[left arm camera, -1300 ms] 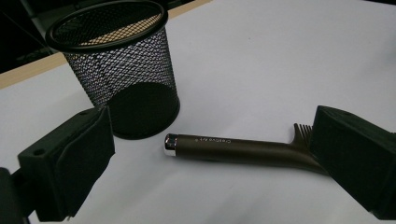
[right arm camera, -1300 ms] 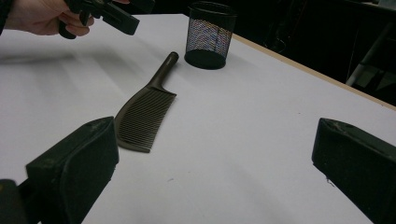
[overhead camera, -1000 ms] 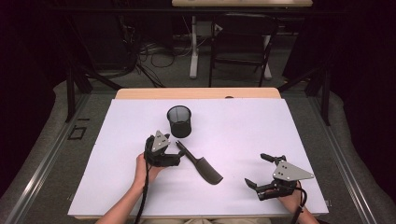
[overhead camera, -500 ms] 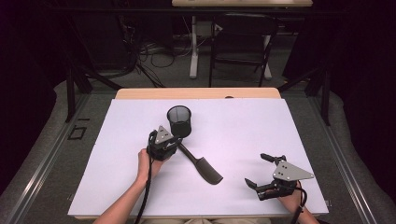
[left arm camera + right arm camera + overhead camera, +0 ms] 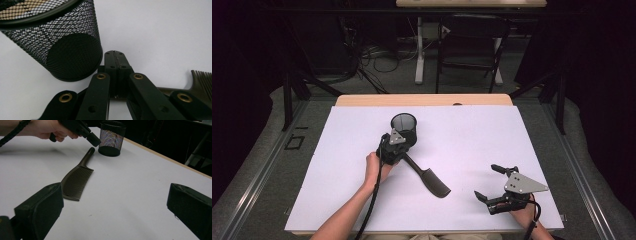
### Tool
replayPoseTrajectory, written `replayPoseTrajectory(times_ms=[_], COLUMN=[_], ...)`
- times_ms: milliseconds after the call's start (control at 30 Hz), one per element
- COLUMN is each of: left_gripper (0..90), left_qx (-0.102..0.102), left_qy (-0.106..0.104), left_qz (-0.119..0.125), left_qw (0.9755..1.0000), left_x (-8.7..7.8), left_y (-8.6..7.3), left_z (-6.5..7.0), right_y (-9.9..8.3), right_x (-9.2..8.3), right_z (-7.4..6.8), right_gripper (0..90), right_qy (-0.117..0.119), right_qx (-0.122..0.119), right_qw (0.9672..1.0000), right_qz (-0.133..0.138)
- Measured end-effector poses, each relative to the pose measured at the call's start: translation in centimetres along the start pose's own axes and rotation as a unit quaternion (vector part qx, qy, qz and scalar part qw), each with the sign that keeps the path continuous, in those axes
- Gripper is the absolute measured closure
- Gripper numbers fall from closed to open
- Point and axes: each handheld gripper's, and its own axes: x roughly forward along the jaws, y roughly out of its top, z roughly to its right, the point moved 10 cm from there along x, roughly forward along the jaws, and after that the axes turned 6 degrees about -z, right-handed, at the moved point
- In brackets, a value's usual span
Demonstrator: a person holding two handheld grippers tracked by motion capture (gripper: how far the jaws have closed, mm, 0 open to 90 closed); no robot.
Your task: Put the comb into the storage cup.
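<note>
A black mesh cup (image 5: 404, 124) stands upright on the white table (image 5: 492, 135). A black comb (image 5: 428, 177) lies flat in front of it, handle toward the cup. My left gripper (image 5: 402, 149) hovers over the handle end, right beside the cup's base. In the left gripper view, the left gripper (image 5: 115, 56) is shut with nothing between its tips, the cup (image 5: 62, 37) is at left and the comb's teeth (image 5: 201, 78) at right. My right gripper (image 5: 493, 186) rests open near the front right. In the right gripper view, the right gripper (image 5: 115, 215) faces the comb (image 5: 76, 181) and the cup (image 5: 111, 138).
The table's wooden far edge (image 5: 422, 100) borders dark floor with cables and chair legs (image 5: 419, 55). White surface lies bare to the left and to the far right of the cup.
My left gripper has moved forward and slightly right, from beside the comb's handle to the cup's base. The comb, the cup and the right gripper have stayed put.
</note>
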Motion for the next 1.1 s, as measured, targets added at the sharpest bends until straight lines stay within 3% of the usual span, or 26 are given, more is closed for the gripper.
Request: replayPoseTrajectory(times_ms=[167, 467, 1100], left_gripper=[90.0, 90.0, 90.0], left_qx=[0.010, 0.001, 0.011], left_qy=[0.002, -0.001, -0.017], left_qz=[-0.014, -0.022, -0.053], left_qw=[0.9998, 0.9998, 0.9984], left_x=[0.5, 1.0, 0.4], left_y=[-0.3, -0.8, -1.6], left_z=[0.2, -0.4, -0.3], right_y=[0.0, 0.0, -0.1], right_x=[0.1, 0.1, 0.0], right_z=[-0.1, -0.2, -0.1], right_gripper=[0.4, 0.4, 0.4], right_qy=[0.002, 0.003, 0.002], right_qx=[0.000, -0.001, 0.000], right_qw=[1.0000, 1.0000, 1.0000], right_qz=[-0.001, -0.001, -0.003])
